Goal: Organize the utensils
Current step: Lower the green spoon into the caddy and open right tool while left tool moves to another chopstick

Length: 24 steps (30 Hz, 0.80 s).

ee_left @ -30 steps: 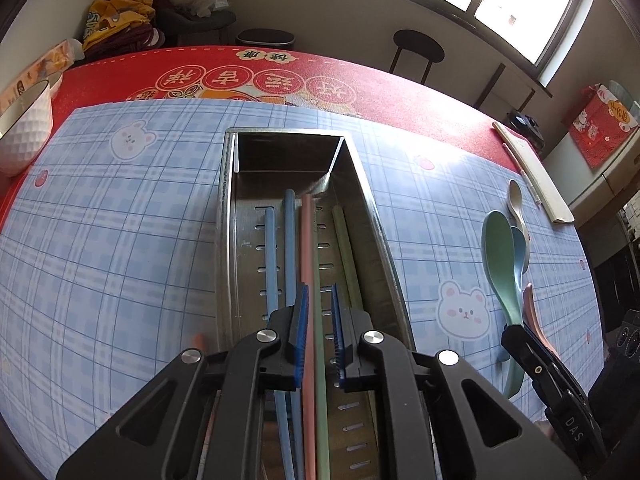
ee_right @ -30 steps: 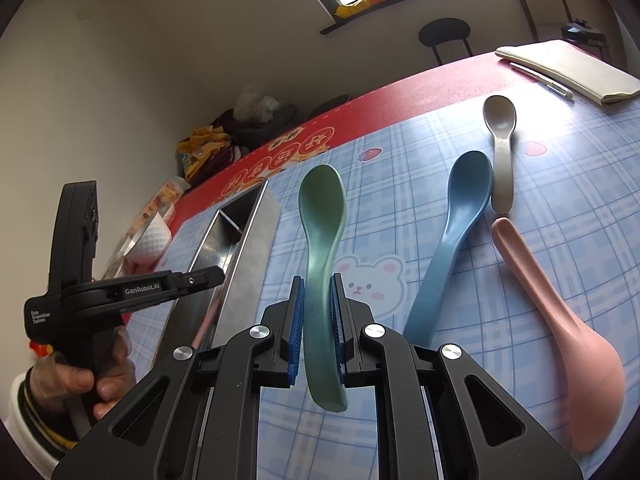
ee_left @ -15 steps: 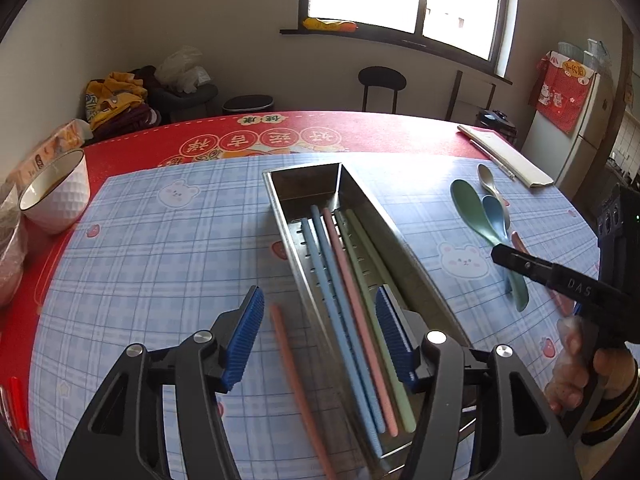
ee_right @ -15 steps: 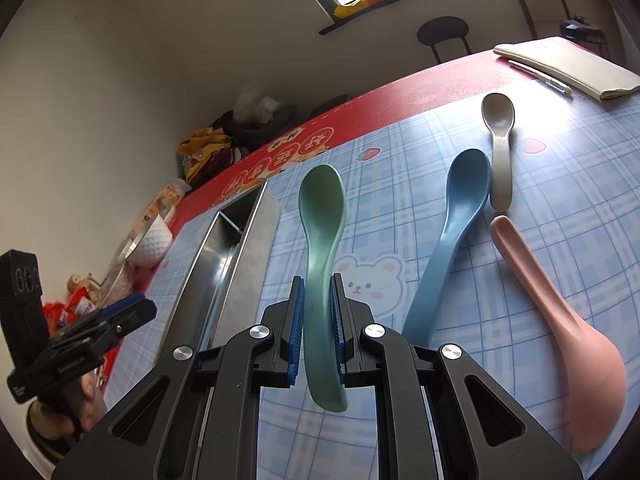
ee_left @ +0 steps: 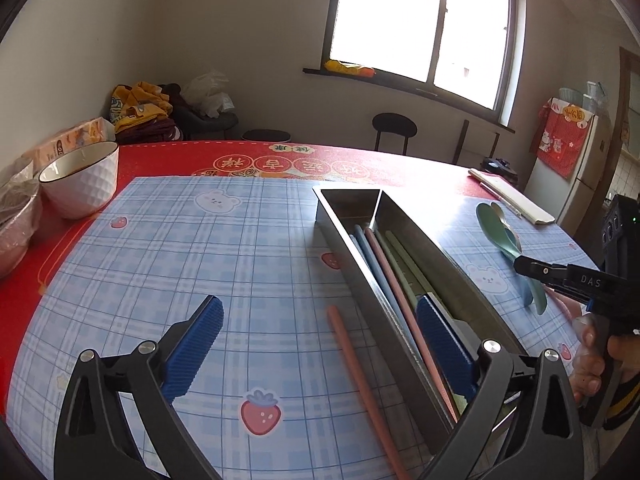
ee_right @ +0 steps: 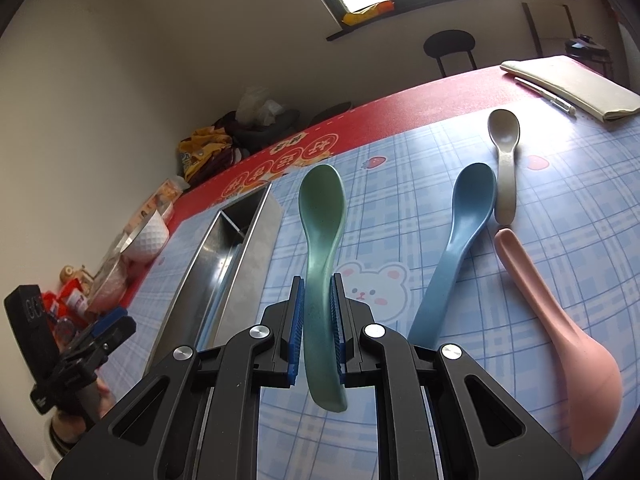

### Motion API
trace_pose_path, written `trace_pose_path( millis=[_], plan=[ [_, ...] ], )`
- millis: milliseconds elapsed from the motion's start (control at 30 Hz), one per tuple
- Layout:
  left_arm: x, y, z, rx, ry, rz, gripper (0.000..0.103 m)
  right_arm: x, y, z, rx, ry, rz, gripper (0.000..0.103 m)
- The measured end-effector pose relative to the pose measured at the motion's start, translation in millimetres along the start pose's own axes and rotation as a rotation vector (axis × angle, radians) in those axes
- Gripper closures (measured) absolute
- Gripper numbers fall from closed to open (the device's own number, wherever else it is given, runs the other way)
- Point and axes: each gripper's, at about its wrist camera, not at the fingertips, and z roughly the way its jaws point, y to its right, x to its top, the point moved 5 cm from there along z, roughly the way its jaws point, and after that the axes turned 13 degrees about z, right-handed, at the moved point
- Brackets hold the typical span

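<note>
"DAS" is printed on my right tool (ee_right: 316,330), pinching the green spoon (ee_right: 322,240); left tool (ee_left: 320,344) is opening wide, nothing between.

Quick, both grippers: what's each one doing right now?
Left gripper: jaws opening wide, nothing held; a pink chopstick lies on the mat between them.
Right gripper: shut on the green spoon.

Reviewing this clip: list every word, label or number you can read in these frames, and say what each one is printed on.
"DAS": on the black right hand-held gripper, seen from the left wrist view.
Large characters on the red tablecloth: upside down from here, not read.
Print on the red hanging cloth: too small.
Print on the box behind the bowl: blurred.
</note>
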Motion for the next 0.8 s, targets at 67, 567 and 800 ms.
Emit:
trace_pose_path(
  millis=[67,567,800],
  plan=[
    [-1,-3,1,-0.007,-0.007,-0.021,0.008,0,-3,2,-0.058,0.004,-0.019,0.090],
    [-7,-13,0,-0.002,-0.028,-0.091,0.006,-1,-106,65,-0.125,-0.141,-0.074,0.090],
    [-13,-28,4,-0.010,-0.061,-0.175,0.006,-5,-108,90,-0.214,-0.181,-0.077,0.090]
  ],
)
